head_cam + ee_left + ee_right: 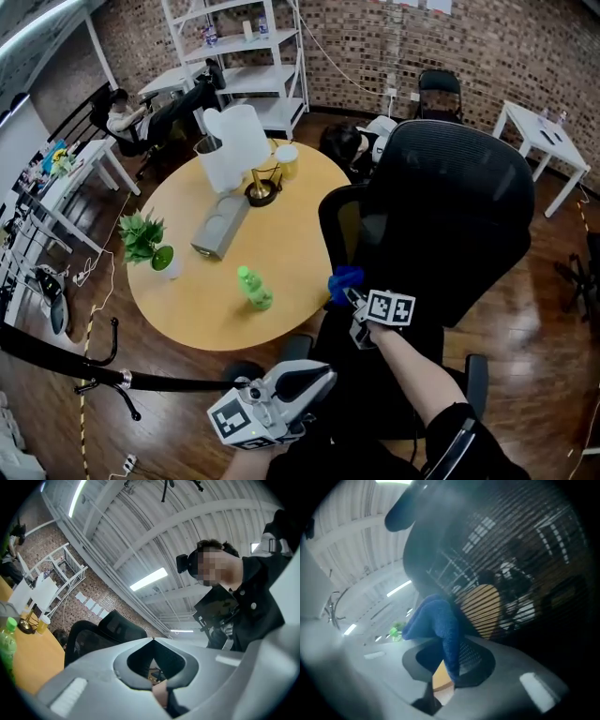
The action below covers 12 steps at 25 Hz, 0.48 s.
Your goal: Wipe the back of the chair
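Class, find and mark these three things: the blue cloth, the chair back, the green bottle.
blue cloth [438, 620], right gripper view, middle of its bunched fold.
chair back [450, 206], head view, centre of the mesh.
green bottle [255, 291], head view, its body.

Blue cloth [345, 281] against chair back [455, 211]

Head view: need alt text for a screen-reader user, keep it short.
The right gripper presses a blue cloth against the side edge of a black mesh chair back. The left gripper sits low, shut and empty. Beside the chair is a round wooden table with a green bottle.
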Available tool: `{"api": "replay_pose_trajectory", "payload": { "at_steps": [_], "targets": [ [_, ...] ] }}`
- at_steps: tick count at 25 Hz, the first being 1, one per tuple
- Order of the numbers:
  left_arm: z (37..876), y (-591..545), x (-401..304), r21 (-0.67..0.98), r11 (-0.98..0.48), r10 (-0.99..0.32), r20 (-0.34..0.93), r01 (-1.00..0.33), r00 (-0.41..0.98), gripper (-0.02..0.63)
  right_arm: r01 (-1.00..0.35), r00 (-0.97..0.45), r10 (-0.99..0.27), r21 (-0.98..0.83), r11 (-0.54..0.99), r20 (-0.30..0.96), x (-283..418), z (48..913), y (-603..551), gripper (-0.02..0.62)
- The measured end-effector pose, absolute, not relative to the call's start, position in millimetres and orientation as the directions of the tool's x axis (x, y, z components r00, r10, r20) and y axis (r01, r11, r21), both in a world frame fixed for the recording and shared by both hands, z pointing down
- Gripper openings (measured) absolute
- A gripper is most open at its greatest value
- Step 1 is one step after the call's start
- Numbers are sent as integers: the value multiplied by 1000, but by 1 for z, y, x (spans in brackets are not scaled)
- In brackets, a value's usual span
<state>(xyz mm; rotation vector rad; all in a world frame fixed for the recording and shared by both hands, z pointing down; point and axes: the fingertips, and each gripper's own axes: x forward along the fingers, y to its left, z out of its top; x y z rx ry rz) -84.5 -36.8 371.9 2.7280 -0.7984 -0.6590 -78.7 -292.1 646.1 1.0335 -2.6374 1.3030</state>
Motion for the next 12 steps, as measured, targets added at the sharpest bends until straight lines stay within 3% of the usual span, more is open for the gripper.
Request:
{"api": "replay_pose_trajectory", "payload": {
  "at_steps": [12],
  "targets": [
    [386,-52,-30,346,-876,-450,-336,-335,828,-8,-680,-617,-733,-662,314,286,82,658,-290,54]
  ]
}}
